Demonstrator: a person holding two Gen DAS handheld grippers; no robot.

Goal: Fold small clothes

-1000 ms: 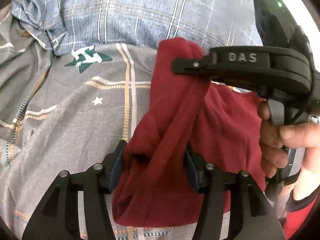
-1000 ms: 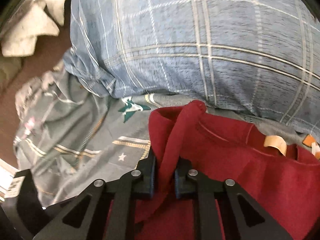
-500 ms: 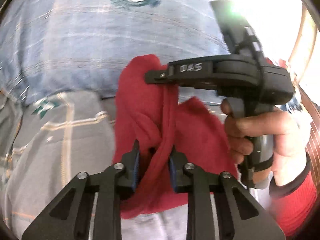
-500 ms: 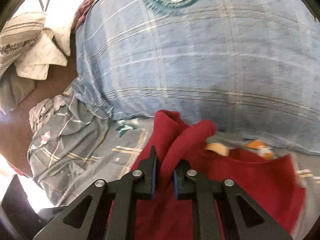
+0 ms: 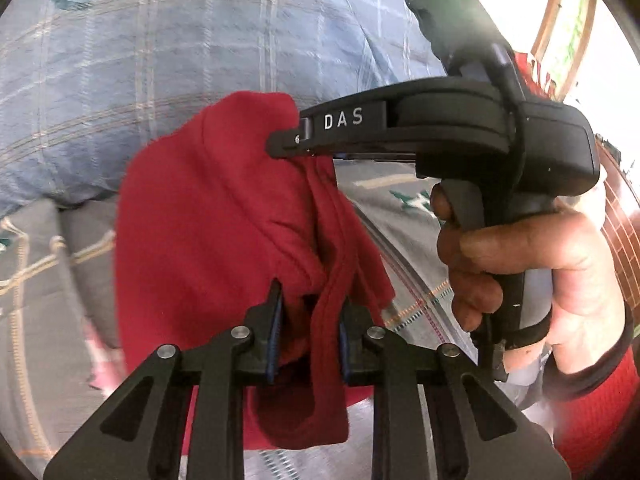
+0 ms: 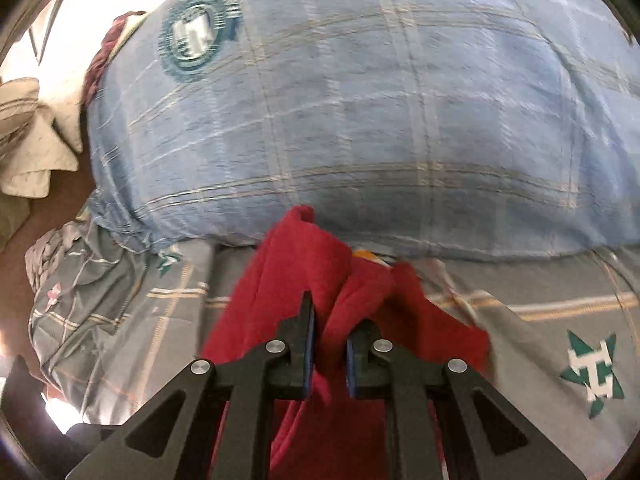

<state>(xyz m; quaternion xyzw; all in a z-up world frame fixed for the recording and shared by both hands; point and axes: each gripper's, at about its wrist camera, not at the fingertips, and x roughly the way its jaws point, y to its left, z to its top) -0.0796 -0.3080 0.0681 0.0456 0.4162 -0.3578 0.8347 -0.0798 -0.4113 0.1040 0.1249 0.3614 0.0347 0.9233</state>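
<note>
While both the left gripper (image 5: 308, 336) and right gripper (image 6: 329, 352) pinch bunched folds of the soft red knit garment (image 5: 208, 216) between nearly closed jaws, keep the fabric between them taut and level.

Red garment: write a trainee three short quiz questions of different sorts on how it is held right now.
1. True or false: both grippers clamp the red garment.
2. What lies behind it? A) blue plaid pillow B) wooden table C) metal sink
3. Fill in: the right gripper bears the letters ___.

Key: 1 true: left gripper and right gripper each pinch a bunched fold. 2 A. 3 DAS.
</note>
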